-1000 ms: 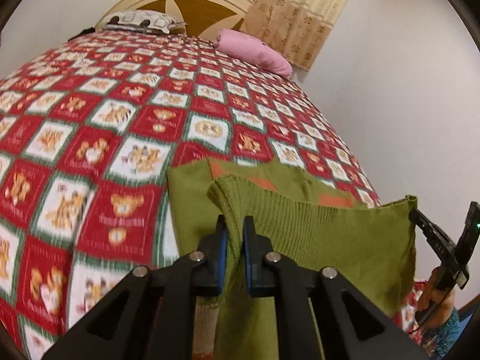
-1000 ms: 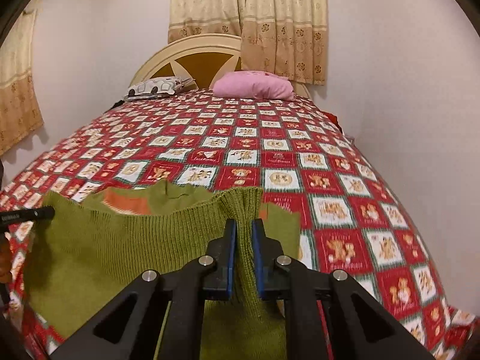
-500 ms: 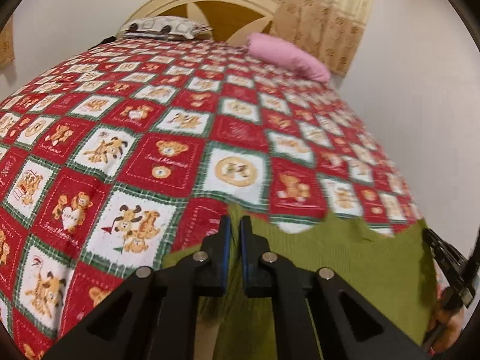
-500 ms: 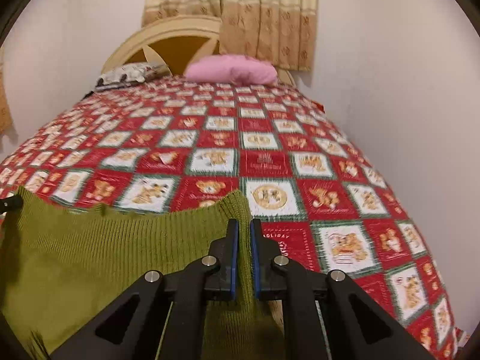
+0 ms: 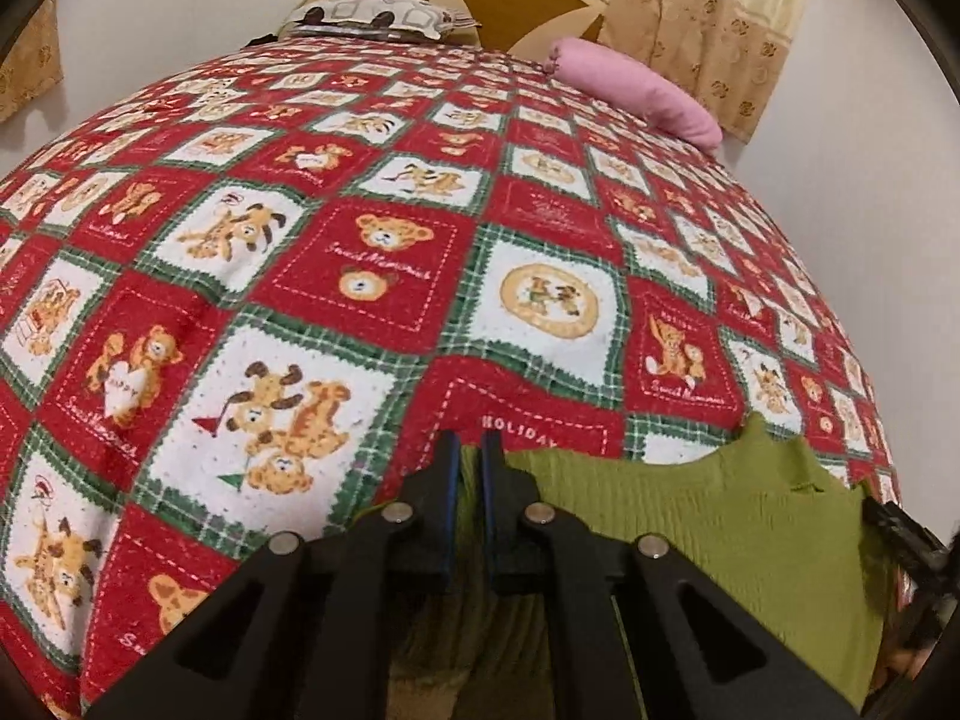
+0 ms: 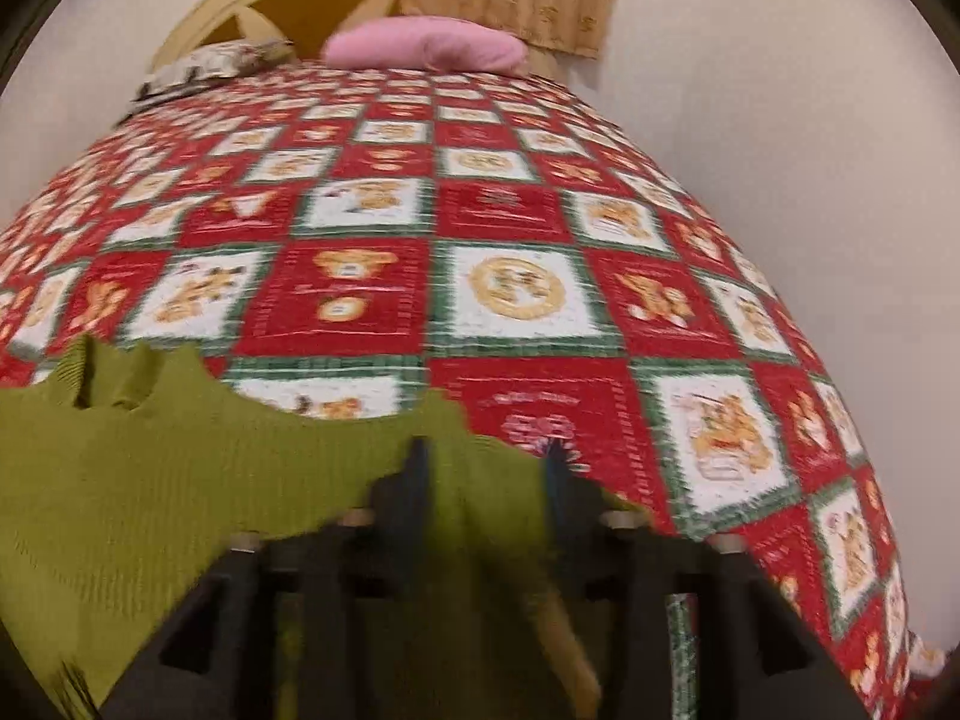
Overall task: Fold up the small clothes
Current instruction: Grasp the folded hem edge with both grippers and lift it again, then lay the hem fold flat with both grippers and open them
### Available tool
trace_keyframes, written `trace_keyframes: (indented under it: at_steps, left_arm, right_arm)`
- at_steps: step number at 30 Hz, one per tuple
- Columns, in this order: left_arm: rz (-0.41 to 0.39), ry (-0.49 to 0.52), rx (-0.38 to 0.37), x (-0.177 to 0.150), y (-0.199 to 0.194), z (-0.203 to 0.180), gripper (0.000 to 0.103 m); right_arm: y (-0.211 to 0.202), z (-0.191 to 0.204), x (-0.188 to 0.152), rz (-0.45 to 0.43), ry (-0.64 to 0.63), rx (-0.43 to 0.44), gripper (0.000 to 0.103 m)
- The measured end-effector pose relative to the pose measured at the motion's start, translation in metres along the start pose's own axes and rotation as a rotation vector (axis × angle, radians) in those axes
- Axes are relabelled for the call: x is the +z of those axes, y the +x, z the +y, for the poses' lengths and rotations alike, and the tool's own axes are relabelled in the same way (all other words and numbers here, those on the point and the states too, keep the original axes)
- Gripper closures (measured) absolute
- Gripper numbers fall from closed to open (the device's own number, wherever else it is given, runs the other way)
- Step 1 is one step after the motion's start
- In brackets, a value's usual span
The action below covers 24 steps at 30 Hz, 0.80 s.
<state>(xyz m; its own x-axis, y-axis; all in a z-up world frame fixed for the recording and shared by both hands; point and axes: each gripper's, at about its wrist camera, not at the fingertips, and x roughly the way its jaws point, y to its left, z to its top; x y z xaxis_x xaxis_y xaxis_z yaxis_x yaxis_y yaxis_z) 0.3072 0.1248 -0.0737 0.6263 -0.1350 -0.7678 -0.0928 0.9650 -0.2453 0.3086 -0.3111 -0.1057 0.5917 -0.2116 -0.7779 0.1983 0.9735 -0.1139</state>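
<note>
Right wrist: green ribbed knit [image 6: 180, 480], rumpled edge

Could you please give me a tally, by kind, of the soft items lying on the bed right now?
Green knitted garment: 1
Pink pillow: 1
Patterned white pillow: 1
Red patchwork bedspread with bears: 1
Total: 4
</note>
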Motion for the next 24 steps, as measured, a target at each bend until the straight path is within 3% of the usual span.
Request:
trace_keyframes:
  at_steps: [1,2,5,8,10,15,20,22,24]
  left_arm:
    - [0.001,0.001,0.003,0.001,-0.002,0.000,0.095]
    - [0.005,0.010,0.001,0.001,-0.007,0.001,0.095]
    - [-0.022,0.073,-0.016,-0.001,-0.039,-0.003,0.095]
    - [-0.051,0.164,-0.025,-0.017,-0.075,-0.013,0.092]
    - [-0.061,0.229,-0.042,-0.038,-0.096,-0.026,0.092]
    - [-0.020,0.307,-0.082,-0.086,-0.113,-0.054,0.091]
    - [0.004,0.325,-0.014,-0.112,-0.101,-0.055,0.082]
    - [-0.009,0.319,0.000,-0.116,-0.098,-0.052,0.075]
    - [-0.045,0.327,0.034,-0.120,-0.099,-0.050,0.056]
  right_arm:
    - [-0.008,-0.011,0.001,-0.010,0.050,0.053,0.048]
    - [-0.031,-0.030,-0.002,-0.089,0.146,0.062,0.048]
    - [-0.085,-0.053,-0.017,-0.234,0.210,0.040,0.048]
    - [-0.118,-0.049,-0.044,-0.226,0.110,0.028,0.056]
    - [-0.131,-0.039,-0.065,-0.192,0.048,0.079,0.078]
    - [-0.137,0.003,-0.107,-0.149,-0.084,0.122,0.081]
    - [-0.115,0.008,-0.136,-0.070,-0.132,0.063,0.081]
    - [-0.114,-0.001,-0.144,-0.065,-0.115,0.054,0.084]
    - [-0.117,-0.009,-0.151,-0.063,-0.103,0.026,0.084]
